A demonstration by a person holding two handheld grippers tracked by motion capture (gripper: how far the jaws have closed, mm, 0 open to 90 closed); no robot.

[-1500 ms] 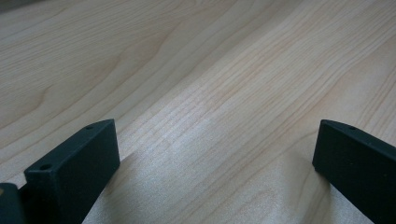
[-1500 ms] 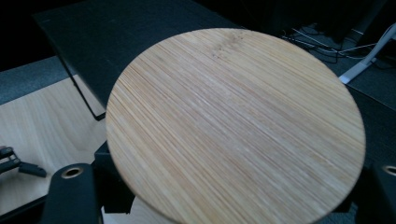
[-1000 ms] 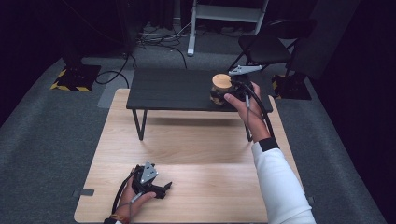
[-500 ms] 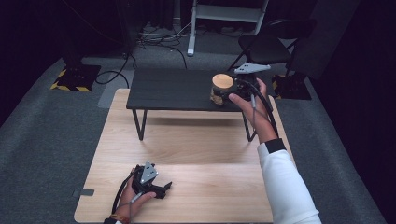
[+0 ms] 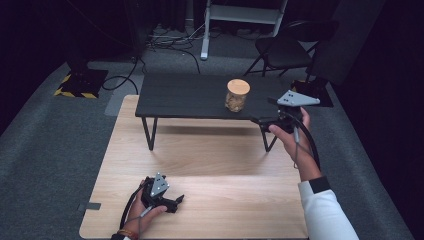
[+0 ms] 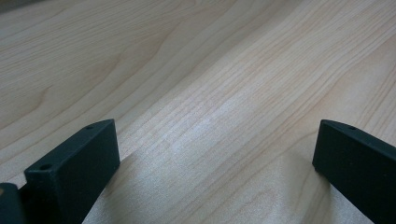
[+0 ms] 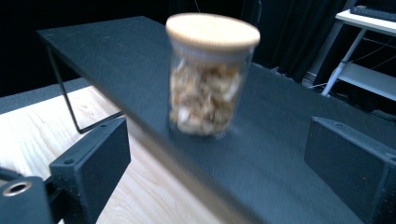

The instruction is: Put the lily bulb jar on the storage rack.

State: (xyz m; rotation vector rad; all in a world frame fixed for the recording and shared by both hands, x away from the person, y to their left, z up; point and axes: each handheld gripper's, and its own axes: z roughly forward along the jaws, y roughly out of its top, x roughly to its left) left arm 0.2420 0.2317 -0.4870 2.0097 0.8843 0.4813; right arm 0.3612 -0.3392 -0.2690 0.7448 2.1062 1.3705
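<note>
One clear glass jar [image 5: 237, 96] with a round cork lid, full of pale beige chunks, stands upright on the low black worktop [image 5: 190, 97]. Right tool [image 5: 264, 120], just released, gapes empty beside the jar; left tool [image 5: 176, 202] rests open, well apart from it.

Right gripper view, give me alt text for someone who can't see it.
A clear glass jar with a round wooden lid, filled with pale crumbly pieces, stands upright on a dark raised shelf, a little blurred. The right gripper points at it with open jaws and nothing between them; the jar stands apart, beyond them. A light wooden table lies below at the left.
</note>
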